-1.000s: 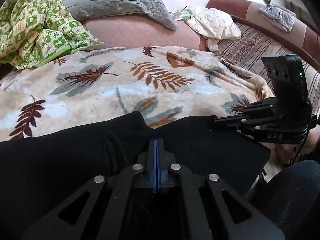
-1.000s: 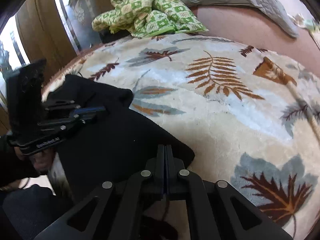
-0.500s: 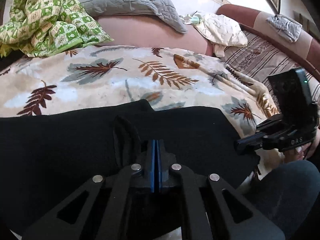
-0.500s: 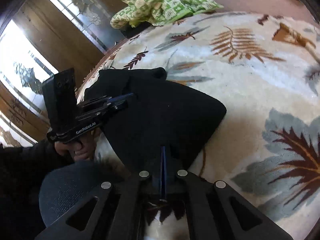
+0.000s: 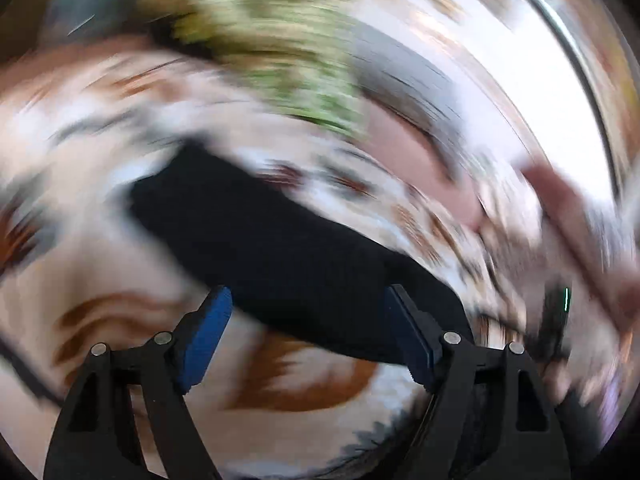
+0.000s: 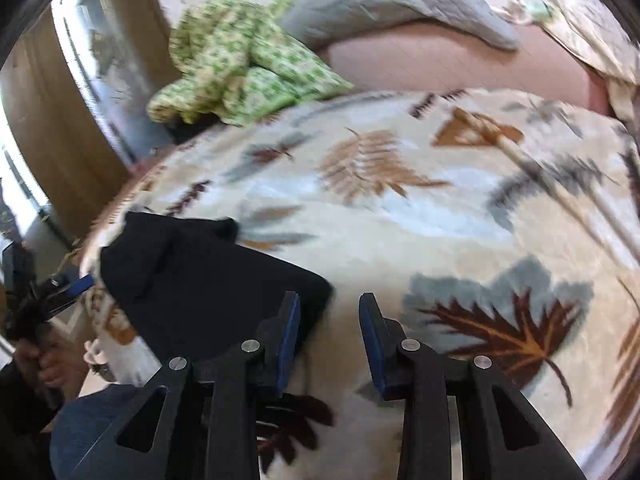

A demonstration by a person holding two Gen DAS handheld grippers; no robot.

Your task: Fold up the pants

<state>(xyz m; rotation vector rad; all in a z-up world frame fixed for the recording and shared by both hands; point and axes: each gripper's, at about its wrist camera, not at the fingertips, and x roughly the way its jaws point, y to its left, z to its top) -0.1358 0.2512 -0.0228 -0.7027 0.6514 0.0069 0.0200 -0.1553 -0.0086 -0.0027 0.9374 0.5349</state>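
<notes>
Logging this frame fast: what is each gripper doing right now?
Left gripper: open, holding nothing.
Right gripper: open, holding nothing; black pants lie on the blanket.

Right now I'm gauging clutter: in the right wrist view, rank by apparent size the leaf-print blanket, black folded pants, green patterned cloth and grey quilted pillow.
1. Leaf-print blanket.
2. Black folded pants, though nearness inflates them.
3. Green patterned cloth and grey quilted pillow: too alike to rank.

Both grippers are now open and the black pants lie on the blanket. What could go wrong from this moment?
1. The black pants lie close to the near edge of the leaf-print blanket, so they might slide off.
2. The left gripper view is heavily blurred, which suggests fast motion; its open fingers could catch the fabric and undo the fold.
3. The right gripper is open right beside the pants' corner and could drag it.
</notes>
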